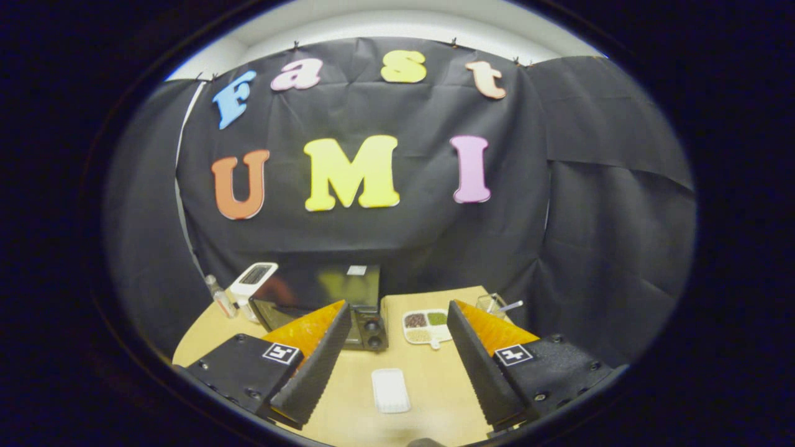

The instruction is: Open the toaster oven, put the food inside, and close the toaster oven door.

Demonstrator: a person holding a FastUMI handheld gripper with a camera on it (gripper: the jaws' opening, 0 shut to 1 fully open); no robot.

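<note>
A black toaster oven (326, 287) stands at the back left of the wooden table (435, 379), its two knobs (374, 333) on the right of its front. My left finger hides part of its front, so I cannot tell how the door stands. A flat white rectangular piece (391, 390) lies on the table between my fingers, nearer than the oven. My gripper (397, 307) hovers above the table, open wide, with nothing between its fingers.
A white divided dish (427, 327) with grains sits right of the oven. Behind it stands a clear glass (492, 303) with a spoon. A white device (254, 277) and a small bottle (220, 298) stand left of the oven. Black cloth walls close the booth.
</note>
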